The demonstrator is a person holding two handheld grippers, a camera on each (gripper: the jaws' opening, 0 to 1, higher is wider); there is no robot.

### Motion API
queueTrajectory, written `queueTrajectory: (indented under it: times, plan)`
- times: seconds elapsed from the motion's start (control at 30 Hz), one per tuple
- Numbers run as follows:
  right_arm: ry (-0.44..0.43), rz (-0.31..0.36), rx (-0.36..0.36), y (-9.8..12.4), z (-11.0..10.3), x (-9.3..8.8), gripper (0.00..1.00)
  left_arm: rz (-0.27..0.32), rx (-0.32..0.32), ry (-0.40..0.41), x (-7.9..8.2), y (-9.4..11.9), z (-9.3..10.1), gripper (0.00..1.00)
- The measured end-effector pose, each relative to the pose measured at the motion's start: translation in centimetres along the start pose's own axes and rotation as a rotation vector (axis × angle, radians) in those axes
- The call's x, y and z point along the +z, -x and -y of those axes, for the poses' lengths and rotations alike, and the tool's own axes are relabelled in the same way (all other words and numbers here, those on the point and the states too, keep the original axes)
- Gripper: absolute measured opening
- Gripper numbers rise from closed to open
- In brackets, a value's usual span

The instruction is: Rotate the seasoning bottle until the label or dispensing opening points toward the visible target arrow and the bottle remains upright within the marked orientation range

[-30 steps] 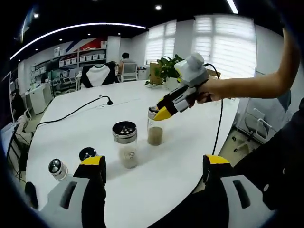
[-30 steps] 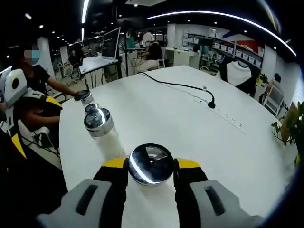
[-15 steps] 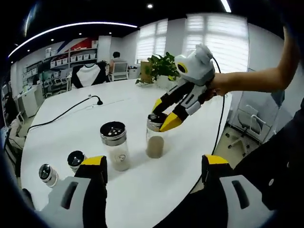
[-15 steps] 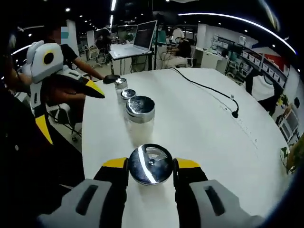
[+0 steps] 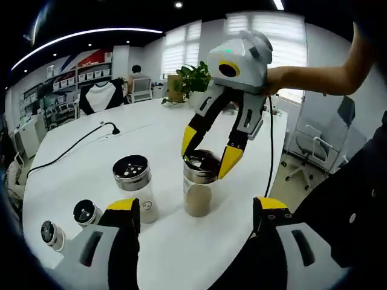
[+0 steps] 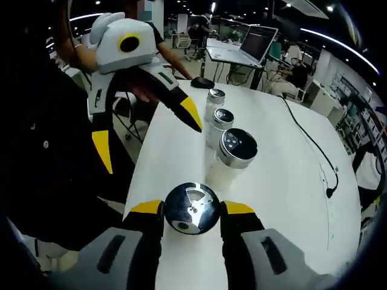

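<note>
- Setting was an open office; work surface was a wide white counter [image 5: 181, 241] with a black cable [image 5: 66, 154] running across its far side.
- Nearest item: seasoning bottle [image 5: 199, 187], upright near the counter's front edge. Right gripper [image 5: 208, 158] came down from above, its yellow-tipped fingers clamped on either side of the metal cap [image 6: 191, 208].
- No target arrow or marked range could be made out in either view, so the end heading could not be checked. Risk judged: over- or under-turning.
- The grip sat high on the cap. If the cap is loose on the jar, the twist may spin the cap alone; a sideways pull could tip the bottle toward the edge.
- Left gripper [image 5: 193, 211] hovered spread wide and unloaded, with nothing steadying the base.
- Just beside stood a larger shaker [image 5: 134, 184]; drift that way could knock it.
- Farther off, two small shakers [image 5: 87, 212]; low risk.
</note>
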State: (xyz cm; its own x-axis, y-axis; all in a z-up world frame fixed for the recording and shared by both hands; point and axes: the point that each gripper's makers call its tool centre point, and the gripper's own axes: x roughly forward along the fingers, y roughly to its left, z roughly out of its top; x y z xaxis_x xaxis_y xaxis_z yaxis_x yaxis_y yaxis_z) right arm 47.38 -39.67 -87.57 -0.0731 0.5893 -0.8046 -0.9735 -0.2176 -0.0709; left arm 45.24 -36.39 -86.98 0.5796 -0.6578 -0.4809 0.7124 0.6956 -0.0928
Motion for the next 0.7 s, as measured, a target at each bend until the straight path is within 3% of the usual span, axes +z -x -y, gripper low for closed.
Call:
queueTrajectory:
  times: [0.2,0.43,0.7]
  plan:
    - [0.079,0.002,0.055,-0.3,-0.5,0.1,0.35,-0.009,-0.03,-0.039,0.4,-1.2,0.2,0.8]
    - [0.155,-0.016,0.109,-0.4,-1.1,0.1,0.35,-0.055,-0.079,-0.076,-0.5,-2.8,0.5,0.78]
    - [0.177,-0.005,0.138,-0.5,-1.1,0.3,0.34,-0.097,-0.111,-0.128,-1.6,-4.9,0.4,0.71]
